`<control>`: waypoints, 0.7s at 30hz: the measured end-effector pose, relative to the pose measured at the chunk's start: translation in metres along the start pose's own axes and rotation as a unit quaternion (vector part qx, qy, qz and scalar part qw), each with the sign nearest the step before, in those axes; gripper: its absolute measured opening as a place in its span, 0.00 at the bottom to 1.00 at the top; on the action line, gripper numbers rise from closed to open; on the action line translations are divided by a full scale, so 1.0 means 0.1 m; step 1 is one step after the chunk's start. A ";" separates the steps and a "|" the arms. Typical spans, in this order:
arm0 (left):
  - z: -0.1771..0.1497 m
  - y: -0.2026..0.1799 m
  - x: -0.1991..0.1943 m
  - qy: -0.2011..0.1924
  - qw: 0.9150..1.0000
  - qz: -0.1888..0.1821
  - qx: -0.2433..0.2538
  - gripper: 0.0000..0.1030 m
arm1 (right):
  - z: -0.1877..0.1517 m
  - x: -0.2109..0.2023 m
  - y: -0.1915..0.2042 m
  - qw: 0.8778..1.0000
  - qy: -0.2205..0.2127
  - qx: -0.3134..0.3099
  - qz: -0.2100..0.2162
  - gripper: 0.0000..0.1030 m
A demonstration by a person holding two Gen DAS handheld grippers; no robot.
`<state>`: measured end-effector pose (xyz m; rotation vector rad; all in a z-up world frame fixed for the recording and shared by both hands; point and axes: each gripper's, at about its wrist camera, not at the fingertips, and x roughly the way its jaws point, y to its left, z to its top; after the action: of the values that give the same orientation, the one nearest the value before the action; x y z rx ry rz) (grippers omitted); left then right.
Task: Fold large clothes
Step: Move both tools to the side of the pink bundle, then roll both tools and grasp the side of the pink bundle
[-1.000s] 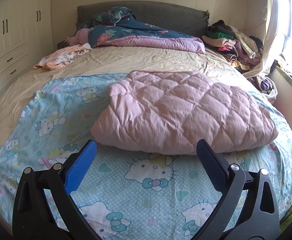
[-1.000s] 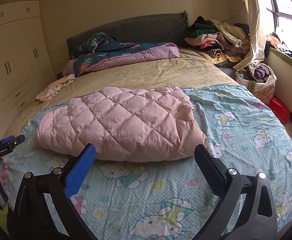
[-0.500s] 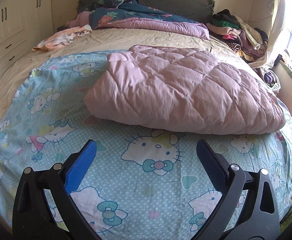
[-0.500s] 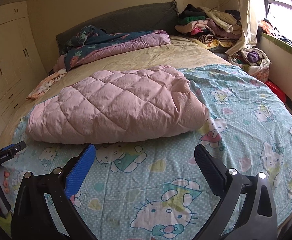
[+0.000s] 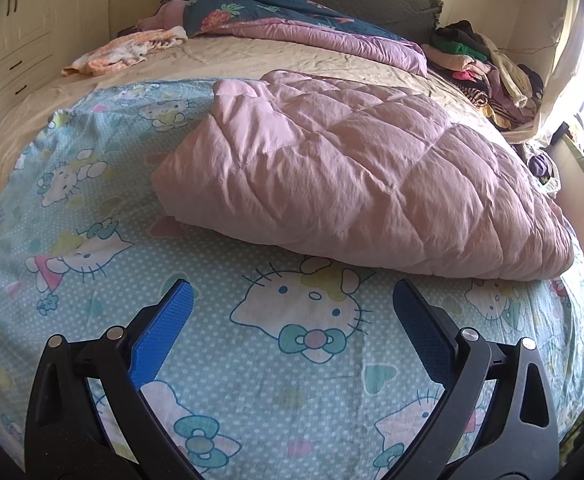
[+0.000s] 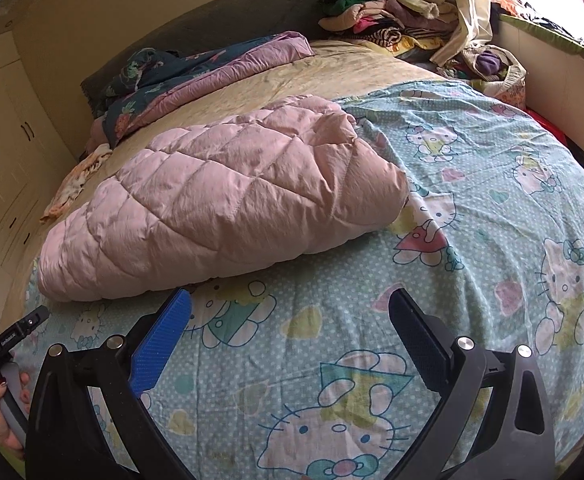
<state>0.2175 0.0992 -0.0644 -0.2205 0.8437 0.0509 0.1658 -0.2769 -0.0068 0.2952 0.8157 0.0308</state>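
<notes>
Bed (image 5: 252, 64) fills both views, beige sheet bare toward the headboard at 12 o'clock. Light-blue cartoon-cat sheet (image 5: 292, 360) spread over the near half, running from 9 to 3 o'clock under both tools. Pink quilted comforter (image 5: 351, 184) lying folded in a thick bundle on the cat sheet, at centre to 2 o'clock in the left wrist view, centre to 9 o'clock in the right wrist view (image 6: 220, 200); nothing gripping it. Dark floral duvet (image 5: 276, 12) with mauve lining bunched against the headboard at 12 o'clock. Pile of mixed clothes (image 6: 387, 12) heaped at the far corner, 1 o'clock in both views. Cream wardrobe doors (image 6: 0, 152) at 9 to 10 o'clock. Small peach-and-white cloth (image 5: 128, 50) on the beige sheet at 10 o'clock. Left gripper (image 5: 292, 316) at 6 o'clock in its own view, jaws spread wide, released, holding nothing, hovering above the cat sheet just short of the comforter's near edge. Right gripper (image 6: 290, 316) likewise spread wide and empty, near the comforter's near edge. Person's hand (image 6: 2, 412) on the left tool's handle visible at 8 o'clock in the right wrist view.
</notes>
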 end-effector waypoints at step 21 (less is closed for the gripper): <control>0.44 0.50 0.71 0.047 0.963 -0.114 -0.241 0.91 | 0.49 0.85 -0.40 0.983 0.042 0.175 0.034 0.96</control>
<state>0.2907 0.1547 -0.0973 -0.7829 0.8861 0.0304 0.2558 -0.3156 -0.0467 0.6572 0.8936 -0.0372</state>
